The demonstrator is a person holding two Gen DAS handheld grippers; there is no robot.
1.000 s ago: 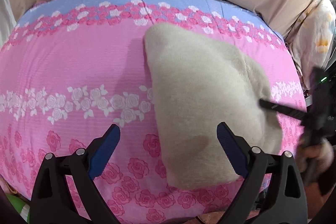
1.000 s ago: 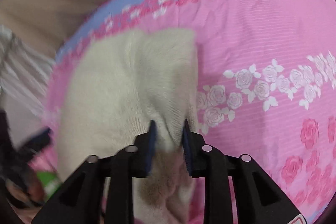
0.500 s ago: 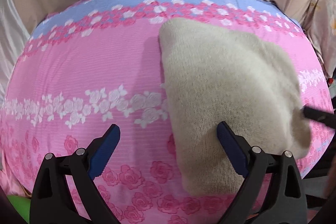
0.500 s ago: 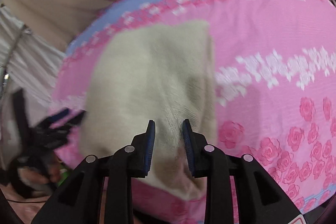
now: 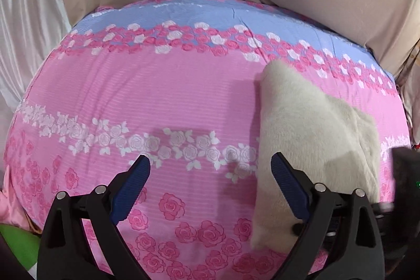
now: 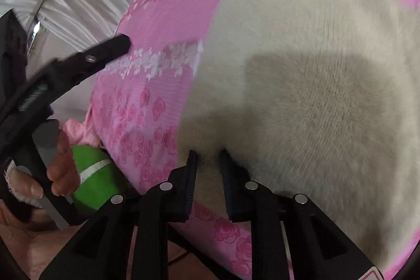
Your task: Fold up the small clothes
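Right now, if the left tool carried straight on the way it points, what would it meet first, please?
Most likely the pink floral bedsheet: the left tool stands open over bare sheet, with the cream knit garment just beside its right finger.

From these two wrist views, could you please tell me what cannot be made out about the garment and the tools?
- Cream knit garment: what kind it is stays unclear; the right wrist view cuts it off and blurs its far end.
- Its near corner in the left wrist view is hidden by the left tool.
- Right tool: its jaws have just been closing with knit between them; the fuzzy nap hides how much they pinch.
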